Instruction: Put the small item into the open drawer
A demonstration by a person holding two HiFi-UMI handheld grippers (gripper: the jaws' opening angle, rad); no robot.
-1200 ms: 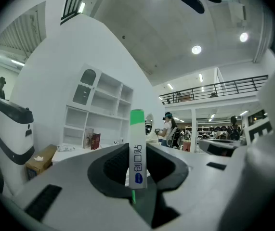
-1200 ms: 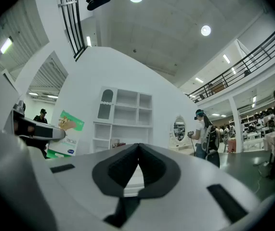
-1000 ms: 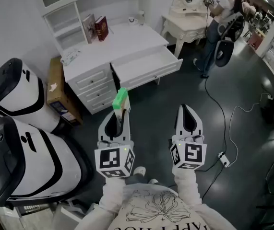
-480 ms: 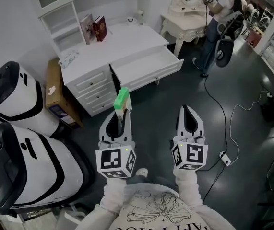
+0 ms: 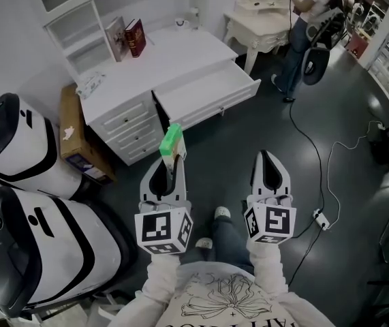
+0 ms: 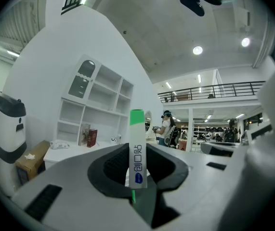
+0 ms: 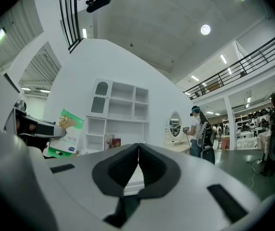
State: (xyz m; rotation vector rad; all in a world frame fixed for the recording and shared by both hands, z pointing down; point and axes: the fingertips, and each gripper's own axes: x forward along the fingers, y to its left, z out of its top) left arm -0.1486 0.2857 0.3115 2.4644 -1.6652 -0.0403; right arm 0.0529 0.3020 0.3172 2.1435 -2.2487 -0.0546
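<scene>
My left gripper [image 5: 172, 157] is shut on a small flat green-and-white packet [image 5: 172, 142], which stands upright between the jaw tips; in the left gripper view the packet [image 6: 137, 148] shows edge-on, pinched by the left gripper [image 6: 136, 177]. The white desk [image 5: 174, 60] lies ahead, its wide drawer [image 5: 208, 90] pulled open toward me, well beyond the packet. My right gripper [image 5: 269, 161] hangs beside the left one, jaws pressed together with nothing in them; in its own view the right gripper [image 7: 137, 150] shows closed tips, with the packet [image 7: 65, 134] at the left.
Two large white-and-black machines [image 5: 24, 203] stand at my left. A cardboard box [image 5: 75, 135] leans by the desk. Books [image 5: 126, 38] stand on the desktop. A person [image 5: 306, 26] stands by a dressing table [image 5: 262, 12] at upper right. A cable with plug [image 5: 320, 218] runs across the dark floor.
The view has moved forward a little: the desk and drawer sit slightly higher and leftward. My leg and shoe now show between the grippers. Both grippers keep their pose.
</scene>
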